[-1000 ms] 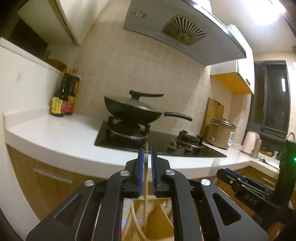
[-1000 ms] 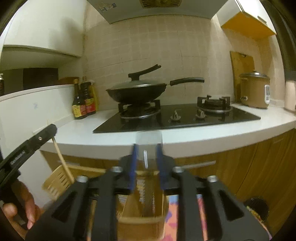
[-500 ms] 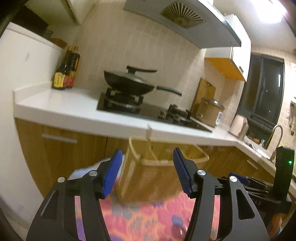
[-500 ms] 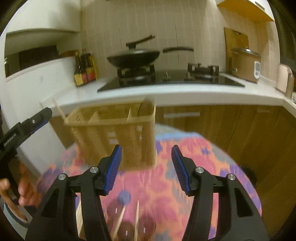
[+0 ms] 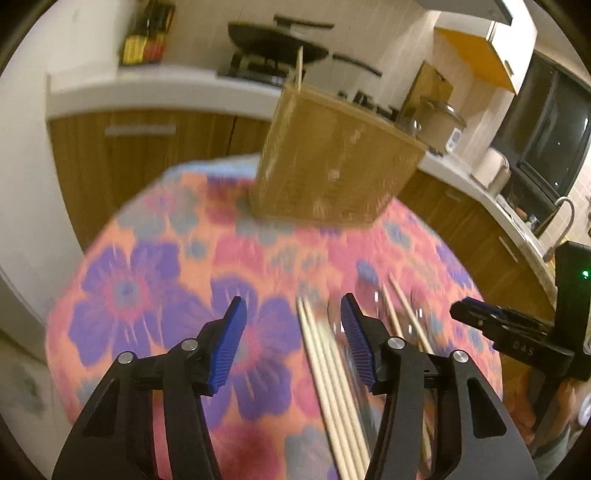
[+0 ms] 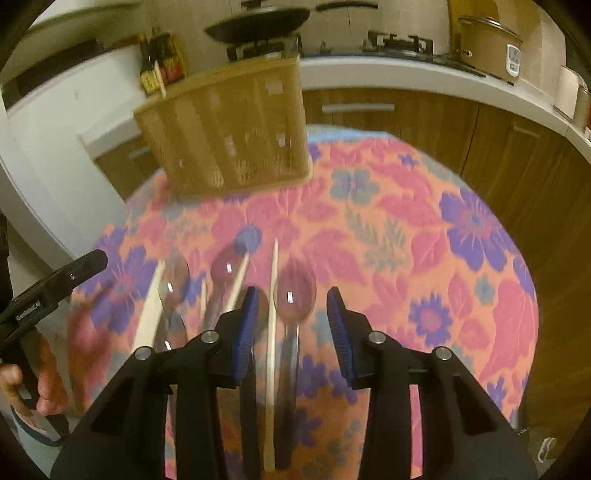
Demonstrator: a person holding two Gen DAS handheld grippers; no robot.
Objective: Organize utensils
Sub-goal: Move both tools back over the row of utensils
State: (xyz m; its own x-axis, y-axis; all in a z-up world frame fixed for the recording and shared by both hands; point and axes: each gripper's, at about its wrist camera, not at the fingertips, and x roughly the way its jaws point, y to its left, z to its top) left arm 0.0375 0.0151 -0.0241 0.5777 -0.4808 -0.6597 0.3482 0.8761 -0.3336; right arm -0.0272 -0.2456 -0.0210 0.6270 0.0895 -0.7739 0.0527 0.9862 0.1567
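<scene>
A tan slotted utensil basket (image 5: 332, 166) stands at the far side of a round table; it also shows in the right wrist view (image 6: 229, 133), with one chopstick (image 6: 159, 79) sticking up from it. Several wooden chopsticks (image 5: 328, 376) and clear plastic spoons (image 6: 295, 291) lie on the floral cloth near the front. My left gripper (image 5: 291, 343) is open and empty above the cloth, left of the chopsticks. My right gripper (image 6: 291, 332) is open and empty, its jaws either side of a spoon and a chopstick (image 6: 272, 332).
The round table has a pink and purple floral cloth (image 6: 406, 229). Behind it runs a white counter (image 5: 147, 88) with a wok on a stove (image 6: 258, 22), sauce bottles (image 6: 162, 62), a cooker pot (image 6: 487, 40) and wooden cabinets below.
Both grippers opened, from shut on a chopstick and a spoon over the basket, then drew back and tilted down toward the utensils lying on the cloth.
</scene>
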